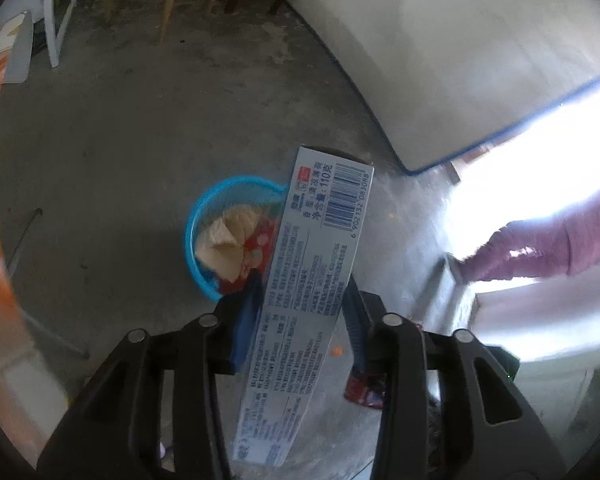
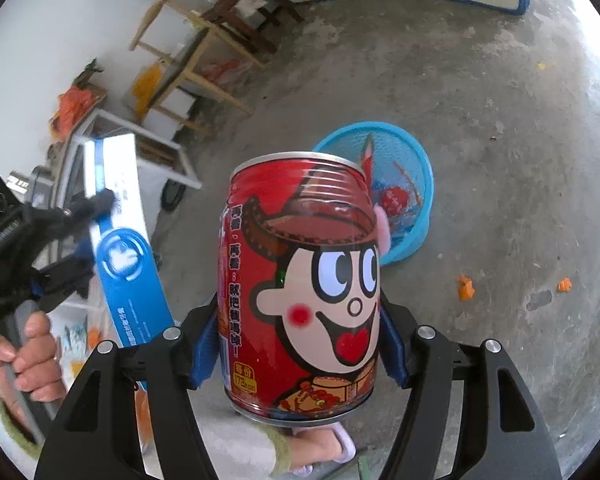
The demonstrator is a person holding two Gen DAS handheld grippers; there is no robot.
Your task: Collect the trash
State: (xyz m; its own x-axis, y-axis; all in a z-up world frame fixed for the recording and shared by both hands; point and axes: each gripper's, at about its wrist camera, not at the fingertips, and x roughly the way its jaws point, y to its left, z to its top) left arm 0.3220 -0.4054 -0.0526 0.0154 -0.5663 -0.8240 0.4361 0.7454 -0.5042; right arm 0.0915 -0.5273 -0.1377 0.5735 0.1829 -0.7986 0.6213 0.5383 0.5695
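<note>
From my seat, the left gripper (image 1: 304, 292) was clamped on a long pale-blue toothpaste box (image 1: 304, 280), its blue pads pressed against both long sides, the barcode end tilted up and forward. Below it on the concrete floor (image 1: 120, 160) stood the blue mesh basket (image 1: 192, 240), already holding crumpled paper and red wrappers. My right gripper (image 2: 300, 332) was closed on a red drink can (image 2: 300, 292) (cartoon face toward the camera), held upright, with the same basket just beyond it and orange scraps (image 2: 466, 288) lying further right
</note>
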